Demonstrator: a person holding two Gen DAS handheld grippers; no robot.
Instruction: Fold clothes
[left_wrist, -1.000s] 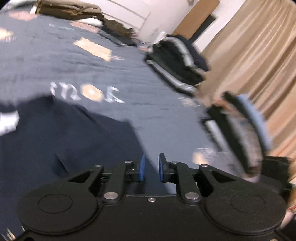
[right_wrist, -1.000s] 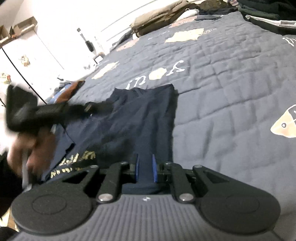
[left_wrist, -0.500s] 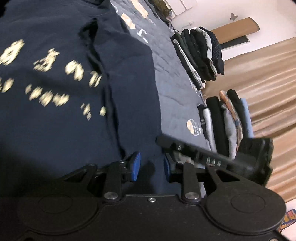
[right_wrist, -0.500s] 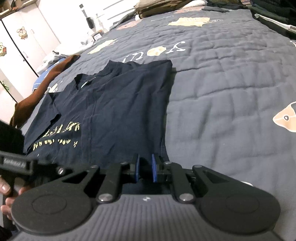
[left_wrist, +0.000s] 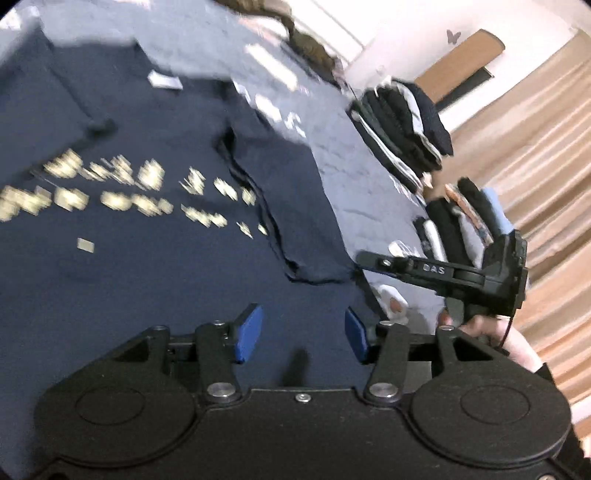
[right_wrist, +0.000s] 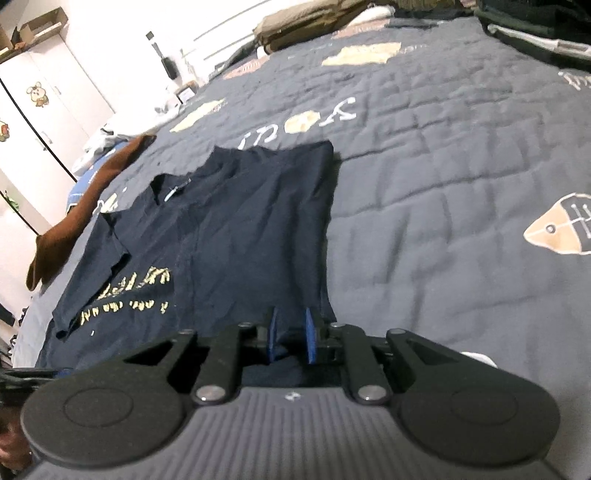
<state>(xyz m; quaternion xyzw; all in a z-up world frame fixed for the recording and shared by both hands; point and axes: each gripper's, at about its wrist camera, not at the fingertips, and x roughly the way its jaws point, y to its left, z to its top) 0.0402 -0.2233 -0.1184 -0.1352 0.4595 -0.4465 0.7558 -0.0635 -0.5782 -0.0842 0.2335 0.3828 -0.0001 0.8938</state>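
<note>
The left gripper (left_wrist: 301, 334) has just let its fingers spread wide over the navy shirt (right_wrist: 236, 221), nothing between them. The right gripper (right_wrist: 290, 338) has also just been opening, narrow, hem cloth still between. Side fold laid on the bed (right_wrist: 443, 184), at centre frame.

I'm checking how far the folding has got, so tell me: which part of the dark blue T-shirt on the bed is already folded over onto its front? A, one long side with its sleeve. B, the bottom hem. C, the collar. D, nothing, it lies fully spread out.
A: one long side of the T-shirt lies doubled over the body, leaving a straight edge against the quilt and covering part of the gold print.
</note>
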